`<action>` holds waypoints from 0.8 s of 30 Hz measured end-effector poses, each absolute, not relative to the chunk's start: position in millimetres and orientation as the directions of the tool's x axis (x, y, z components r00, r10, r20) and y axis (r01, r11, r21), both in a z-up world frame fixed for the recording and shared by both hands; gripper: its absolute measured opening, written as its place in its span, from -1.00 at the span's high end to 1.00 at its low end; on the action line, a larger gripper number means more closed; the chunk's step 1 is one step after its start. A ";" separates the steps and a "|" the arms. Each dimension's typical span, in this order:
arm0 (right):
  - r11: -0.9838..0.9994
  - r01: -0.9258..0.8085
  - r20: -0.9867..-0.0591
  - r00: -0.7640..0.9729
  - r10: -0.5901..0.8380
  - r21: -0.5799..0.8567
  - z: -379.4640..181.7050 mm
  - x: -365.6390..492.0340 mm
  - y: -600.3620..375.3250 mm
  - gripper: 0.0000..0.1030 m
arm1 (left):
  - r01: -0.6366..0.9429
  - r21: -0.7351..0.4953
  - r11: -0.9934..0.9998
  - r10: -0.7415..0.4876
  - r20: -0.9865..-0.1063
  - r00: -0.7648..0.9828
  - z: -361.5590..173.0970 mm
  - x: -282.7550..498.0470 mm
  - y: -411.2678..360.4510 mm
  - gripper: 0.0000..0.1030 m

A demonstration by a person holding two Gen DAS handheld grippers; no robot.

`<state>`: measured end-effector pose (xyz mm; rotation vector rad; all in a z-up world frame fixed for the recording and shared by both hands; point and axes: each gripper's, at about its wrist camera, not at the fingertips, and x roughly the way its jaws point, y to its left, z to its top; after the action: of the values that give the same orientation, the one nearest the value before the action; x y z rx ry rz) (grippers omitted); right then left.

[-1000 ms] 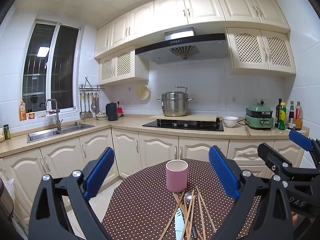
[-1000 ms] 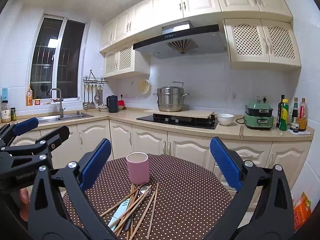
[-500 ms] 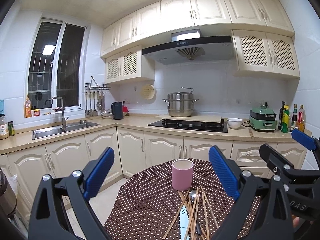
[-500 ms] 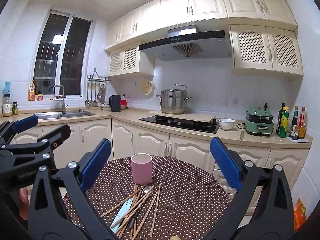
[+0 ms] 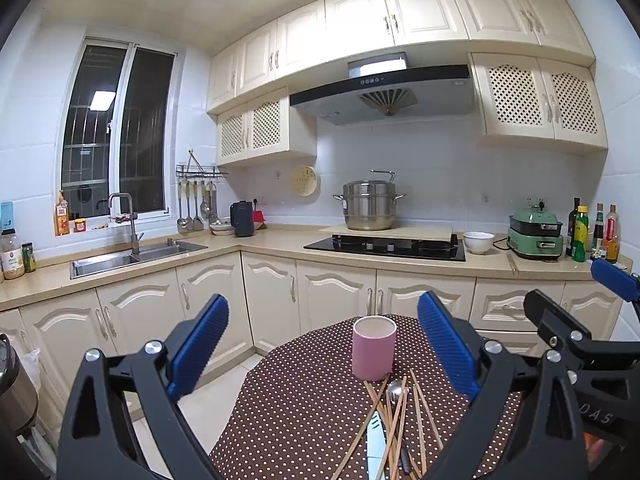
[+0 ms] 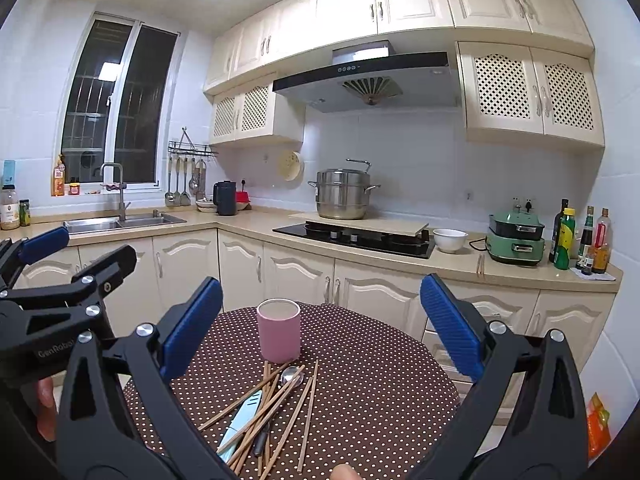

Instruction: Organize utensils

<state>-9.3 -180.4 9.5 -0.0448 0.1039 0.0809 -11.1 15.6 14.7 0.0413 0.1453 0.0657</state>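
Both my tongs gape wide above the desk.
My left tongs and right tongs hold nothing; chopsticks lie heaped beside the pink cup.

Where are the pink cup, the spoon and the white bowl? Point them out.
pink cup (image 6: 279, 336): right wrist view, middle of its side wall.
spoon (image 6: 291, 375): right wrist view, its shiny bowl end.
white bowl (image 5: 478, 242): left wrist view, its outer side.
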 end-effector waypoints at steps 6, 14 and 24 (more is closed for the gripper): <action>0.995 -0.088 -0.122 0.989 0.082 -0.044 4.7 5.4 -178.2 -0.88 | -0.060 0.051 0.997 0.068 -0.172 0.983 10.0 8.5 14.4 -0.82; 0.995 -0.102 -0.174 0.980 0.098 -0.013 -4.9 27.1 -182.0 -0.88 | -0.045 0.049 0.998 0.054 -0.211 0.976 -0.6 34.8 12.5 -0.82; 0.994 -0.114 -0.223 0.968 0.111 0.003 -15.1 45.4 -186.0 -0.88 | -0.039 0.045 0.998 0.049 -0.265 0.963 -15.0 57.3 8.9 -0.82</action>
<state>45.4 -186.0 -15.1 -0.0097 0.2251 0.1137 57.3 8.9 -15.0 0.0392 0.2693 0.0448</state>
